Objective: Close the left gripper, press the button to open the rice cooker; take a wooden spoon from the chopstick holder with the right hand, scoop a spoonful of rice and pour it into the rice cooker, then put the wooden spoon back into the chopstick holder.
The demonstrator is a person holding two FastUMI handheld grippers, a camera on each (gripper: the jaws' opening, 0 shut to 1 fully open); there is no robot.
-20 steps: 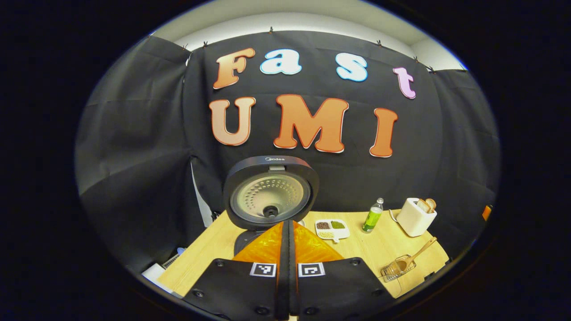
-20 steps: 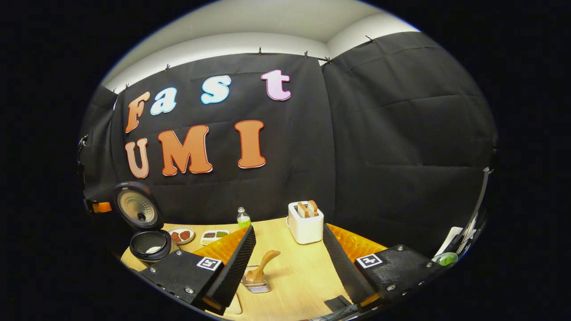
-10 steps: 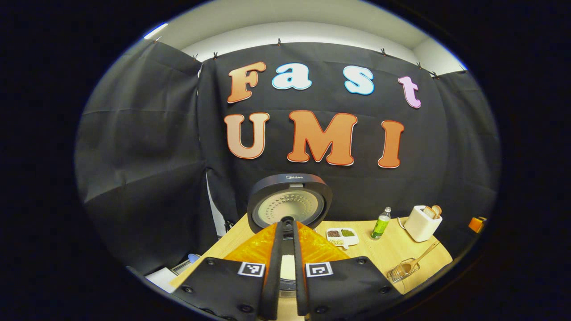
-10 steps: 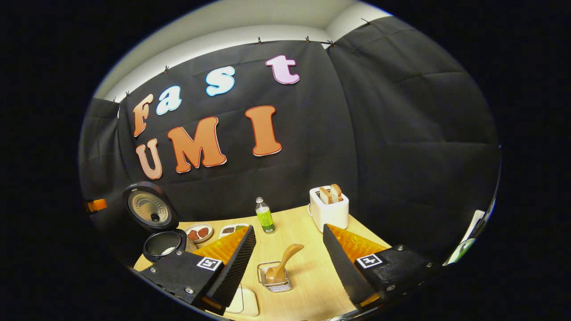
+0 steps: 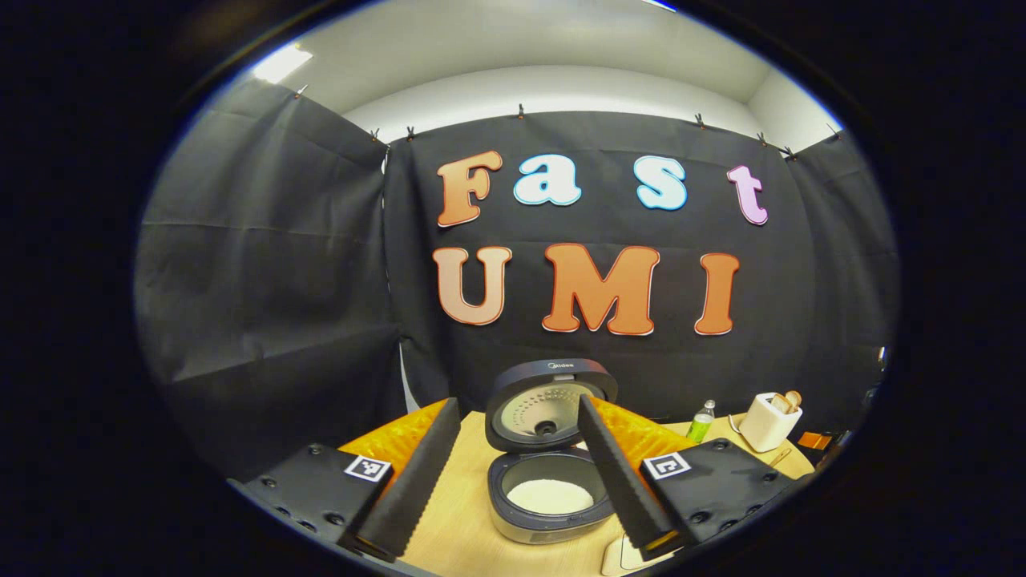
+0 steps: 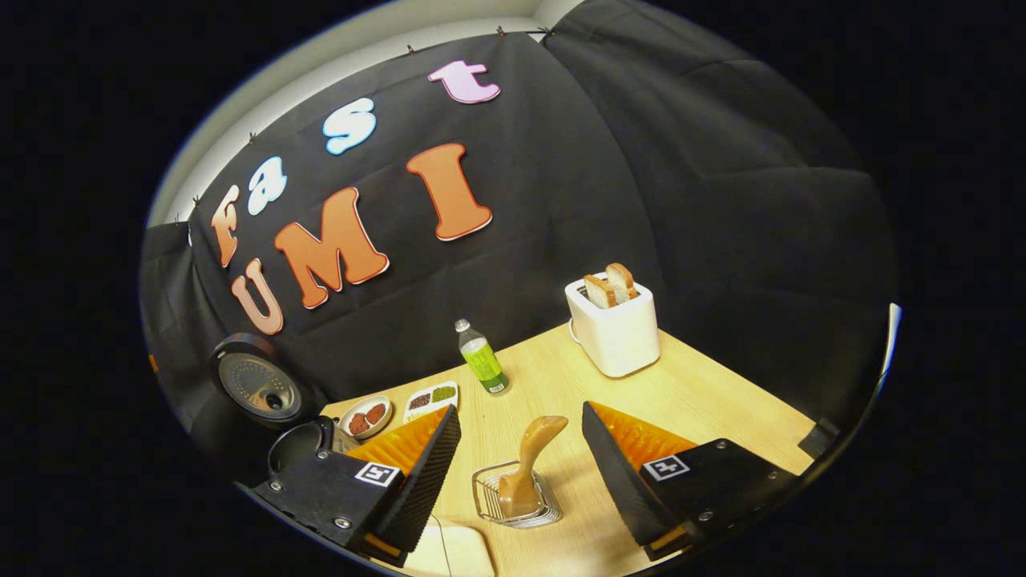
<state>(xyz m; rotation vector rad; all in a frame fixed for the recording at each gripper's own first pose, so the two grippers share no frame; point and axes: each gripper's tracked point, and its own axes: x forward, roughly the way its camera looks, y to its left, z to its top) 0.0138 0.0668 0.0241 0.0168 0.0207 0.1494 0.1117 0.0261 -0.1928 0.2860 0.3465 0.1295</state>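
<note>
The rice cooker (image 5: pixel 513 521) stands open on the wooden table, its lid (image 5: pixel 550 401) upright and white rice (image 5: pixel 550 496) in the pot. My left gripper (image 5: pixel 517 401) hovers in front of it, open and holding nothing. In the right gripper view the wooden spoon (image 6: pixel 531 457) leans in a wire chopstick holder (image 6: pixel 489 506). My right gripper (image 6: pixel 521 409) is open, one finger on each side of the spoon handle in the picture, not touching it. The cooker (image 6: pixel 298 442) with its raised lid (image 6: pixel 256 386) sits far left.
A white toaster (image 6: pixel 614 327) with bread and a green bottle (image 6: pixel 483 358) stand toward the back. A small plate (image 6: pixel 366 416) and a divided dish (image 6: pixel 431 398) lie near the cooker. A white object (image 6: pixel 453 553) lies at the near edge.
My left gripper went from shut to open and drew back from the cooker, bringing the pot into sight. My right gripper tilted down and came closer to the spoon holder.
</note>
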